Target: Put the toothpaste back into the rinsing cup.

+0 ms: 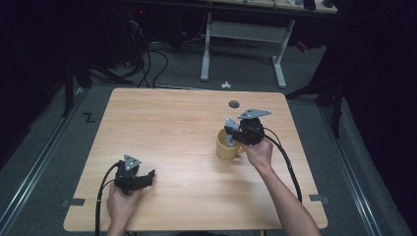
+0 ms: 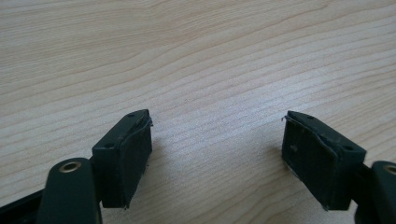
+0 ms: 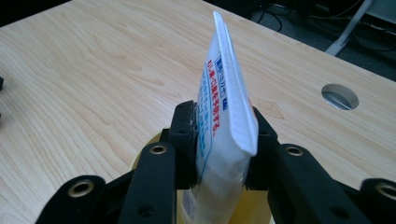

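The yellow mug (image 1: 227, 145) stands upright on the wooden table (image 1: 162, 128), toward its right side, serving as the holder. Directly over the mug's mouth, the right gripper (image 3: 219, 140) has its jaws clamped on the flat white tube (image 3: 224, 116), crimped end up and lower end apparently inside the mug, likely for standing it there. Well left of the mug, nearer the person, the left gripper (image 2: 217, 156) rests low over bare wood, jaws spread wide, holding nothing
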Demonstrator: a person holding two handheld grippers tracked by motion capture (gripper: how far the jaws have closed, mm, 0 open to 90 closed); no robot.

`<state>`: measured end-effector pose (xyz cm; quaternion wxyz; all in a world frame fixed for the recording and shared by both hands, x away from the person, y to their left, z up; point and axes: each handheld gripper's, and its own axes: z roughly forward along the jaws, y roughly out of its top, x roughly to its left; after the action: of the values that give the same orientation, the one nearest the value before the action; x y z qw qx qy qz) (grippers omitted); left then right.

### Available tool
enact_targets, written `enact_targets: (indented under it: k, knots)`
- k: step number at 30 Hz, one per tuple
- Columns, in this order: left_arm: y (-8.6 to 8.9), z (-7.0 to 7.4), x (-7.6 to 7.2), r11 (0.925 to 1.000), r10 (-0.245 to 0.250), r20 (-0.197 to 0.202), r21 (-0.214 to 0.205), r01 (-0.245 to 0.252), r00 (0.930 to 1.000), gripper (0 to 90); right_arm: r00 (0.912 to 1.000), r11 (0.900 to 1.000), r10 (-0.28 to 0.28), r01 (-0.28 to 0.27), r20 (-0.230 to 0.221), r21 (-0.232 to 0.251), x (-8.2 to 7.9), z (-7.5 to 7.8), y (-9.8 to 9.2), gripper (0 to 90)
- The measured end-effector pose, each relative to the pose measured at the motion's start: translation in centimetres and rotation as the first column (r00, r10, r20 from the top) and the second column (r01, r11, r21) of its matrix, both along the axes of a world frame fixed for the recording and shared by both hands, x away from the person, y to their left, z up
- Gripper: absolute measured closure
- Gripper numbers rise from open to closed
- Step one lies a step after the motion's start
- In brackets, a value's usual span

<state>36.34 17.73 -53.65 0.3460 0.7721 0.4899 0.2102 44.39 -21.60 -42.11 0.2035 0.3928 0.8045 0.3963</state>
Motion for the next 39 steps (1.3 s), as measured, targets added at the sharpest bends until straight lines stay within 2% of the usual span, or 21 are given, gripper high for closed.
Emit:
enact_targets:
  k: [12,27,32,37,39]
  knots:
    - [0.0,0.0,0.0,1.0000,0.001,0.000,0.000,-0.001,1.0000,24.5,0.9999,0.9999,-0.011,0.011,-0.009,0.010,0.0,-0.5,-0.2,70.2]
    - [0.0,0.0,0.0,1.0000,0.002,0.000,-0.001,-0.002,1.0000,24.6,0.9999,0.9998,-0.002,0.002,-0.014,-0.018,0.2,-1.2,0.2,70.0]
    - [0.0,0.0,0.0,1.0000,0.002,0.000,-0.001,-0.002,1.0000,24.6,0.9998,0.9999,-0.010,0.009,-0.020,-0.006,0.1,-1.6,0.0,69.8]
    - [0.0,0.0,0.0,1.0000,0.002,0.000,-0.001,-0.002,1.0000,24.7,0.9998,0.9994,-0.009,0.010,-0.016,0.032,-0.2,-1.8,-0.8,69.0]
    - [0.0,0.0,0.0,1.0000,0.002,0.000,-0.002,-0.002,1.0000,24.7,0.9998,0.9997,-0.009,0.009,-0.016,0.024,-0.3,-1.8,-1.1,68.5]
